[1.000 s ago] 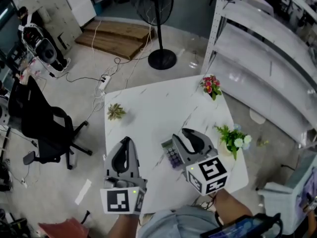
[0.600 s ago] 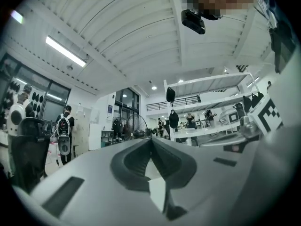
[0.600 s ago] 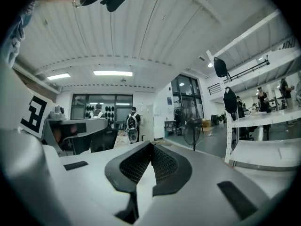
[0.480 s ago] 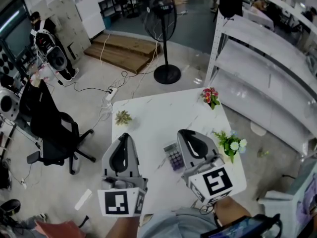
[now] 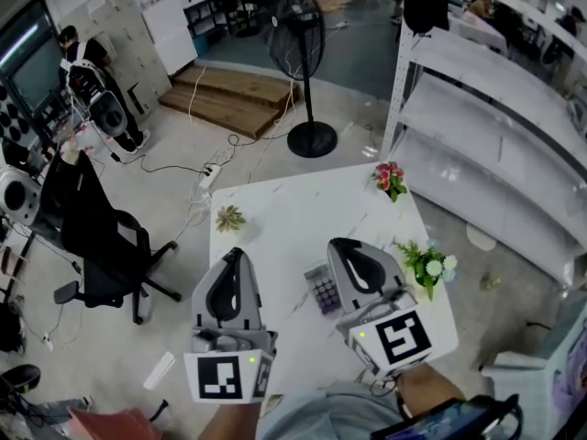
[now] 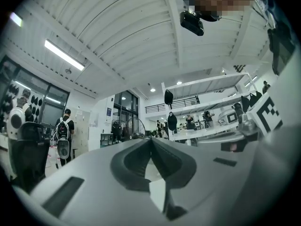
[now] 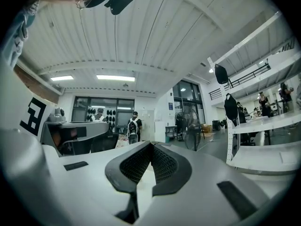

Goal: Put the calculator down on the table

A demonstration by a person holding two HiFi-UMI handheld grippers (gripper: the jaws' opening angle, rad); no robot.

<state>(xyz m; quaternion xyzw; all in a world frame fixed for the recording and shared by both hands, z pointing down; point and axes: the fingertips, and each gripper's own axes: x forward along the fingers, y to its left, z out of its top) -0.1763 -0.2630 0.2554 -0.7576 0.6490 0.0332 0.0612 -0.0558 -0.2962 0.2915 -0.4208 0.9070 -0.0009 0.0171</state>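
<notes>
**Head view, looking steeply down on a white table (image 5: pixel 284 214).** The left gripper (image 5: pixel 233 255) and the right gripper (image 5: pixel 339 245) are held side by side above the near half of the tabletop. Both point away from the person.

- **Left gripper:** the jaws are pressed together at the tips with nothing between them. Its own view looks level across the room and shows neither the table nor the calculator.
- **Right gripper:** the jaws are likewise fully closed, their textured inner faces meeting, and nothing is gripped.
- **Calculator (image 5: pixel 321 290):** it lies flat on the table, keys up, held by neither tool. It sits in the gap between the two grippers, just left of the right gripper's body, which hides its right edge from this viewpoint. It is well to the right of the left gripper.
- **On the table:**
  - A small green plant (image 5: pixel 229 216) stands ahead of the left gripper's tip.
  - A pink-flowered plant (image 5: pixel 390 177) stands ahead and to the right of the right gripper, at the far corner.
  - A white-flowered plant (image 5: pixel 426 266) stands just right of the right gripper's body.
- **Beyond the table:**
  - A pedestal fan (image 5: pixel 295 16) stands ahead of both tools, with wooden pallets (image 5: pixel 229 94) to its left.
  - A white shelving rack (image 5: pixel 477 108) stands off to the right.
  - A black office chair (image 5: pixel 96 236) stands on the floor left of the left gripper.
</notes>
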